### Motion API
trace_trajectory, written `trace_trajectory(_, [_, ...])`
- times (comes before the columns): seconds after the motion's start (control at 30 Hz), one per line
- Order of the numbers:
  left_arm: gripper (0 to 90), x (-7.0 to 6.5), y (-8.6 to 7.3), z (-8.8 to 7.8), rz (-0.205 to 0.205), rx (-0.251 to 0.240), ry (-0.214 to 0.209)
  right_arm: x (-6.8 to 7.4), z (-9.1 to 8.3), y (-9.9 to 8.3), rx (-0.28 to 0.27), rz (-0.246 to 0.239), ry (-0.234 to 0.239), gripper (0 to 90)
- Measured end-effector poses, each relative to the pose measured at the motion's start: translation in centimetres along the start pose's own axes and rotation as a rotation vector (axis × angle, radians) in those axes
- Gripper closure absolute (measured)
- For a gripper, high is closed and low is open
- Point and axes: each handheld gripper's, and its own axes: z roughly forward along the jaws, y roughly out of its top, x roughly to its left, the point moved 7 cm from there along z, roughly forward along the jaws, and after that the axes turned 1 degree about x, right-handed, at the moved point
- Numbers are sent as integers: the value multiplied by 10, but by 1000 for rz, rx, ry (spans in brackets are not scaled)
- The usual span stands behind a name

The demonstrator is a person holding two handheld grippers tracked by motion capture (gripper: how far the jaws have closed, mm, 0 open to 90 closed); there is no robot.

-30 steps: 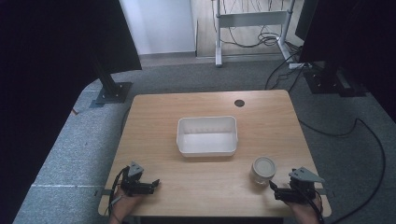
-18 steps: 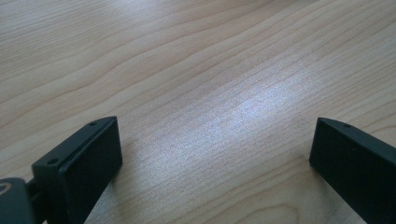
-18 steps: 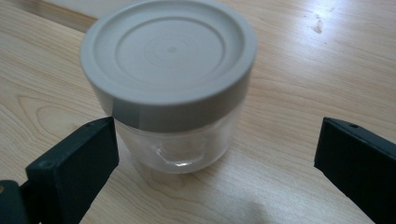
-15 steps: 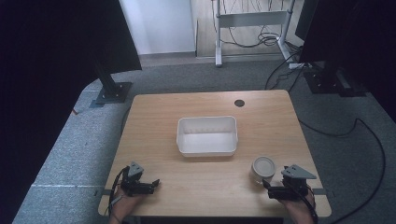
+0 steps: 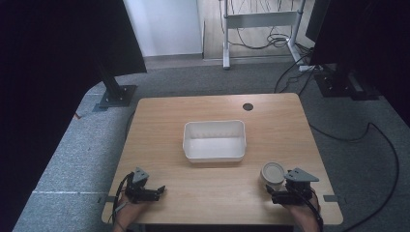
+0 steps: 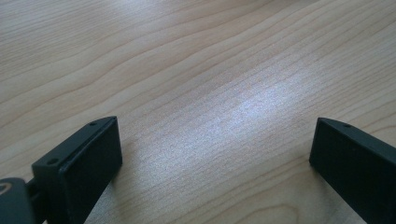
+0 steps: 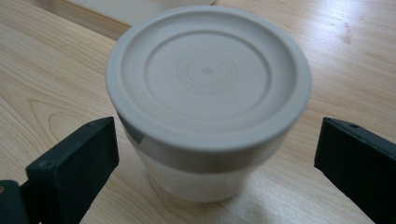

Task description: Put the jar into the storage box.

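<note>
So the table (image 5: 159, 121) is mostly bare wood, with a white bin (image 5: 214, 140) sitting open-side-up in the middle, probably parked there so either hand can reach it. The cup (image 7: 205, 98) stands upright near the front right edge with its lid on, just in front of the bin's right corner, and that's clearly what's being gone for. The right gripper (image 5: 276, 195) sits low just beside it, jaws spread wide on either side of the cup but not touching yet, so my guess is it's lining up to squeeze the body under the lid. The left gripper (image 5: 155, 191) rests at the front left corner, jaws also apart over bare wood, holding nothing, basically parked out of the way.
</note>
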Motion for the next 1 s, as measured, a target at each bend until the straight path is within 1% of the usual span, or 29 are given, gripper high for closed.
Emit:
trace_trajectory(0.17, [20,0,0,0,0,0,0,3,7,4,9,-9,5,0])
trace_trajectory(0.53, [20,0,0,0,0,0,0,5,23,5,34,-12,3,6])
trace_trajectory(0.63, [21,0,0,0,0,0,0,5,27,5,37,-5,7,18])
trace_trajectory(0.77, [20,0,0,0,0,-1,0,6,31,5,42,-8,6,58])
trace_trajectory(0.83, [20,0,0,0,0,-1,0,6,32,5,45,-10,-4,86])
trace_trajectory(0.87, [20,0,0,0,0,-1,0,6,32,5,45,-10,-4,86])
trace_trajectory(1.0, [20,0,0,0,0,0,0,6,31,5,45,9,-10,93])
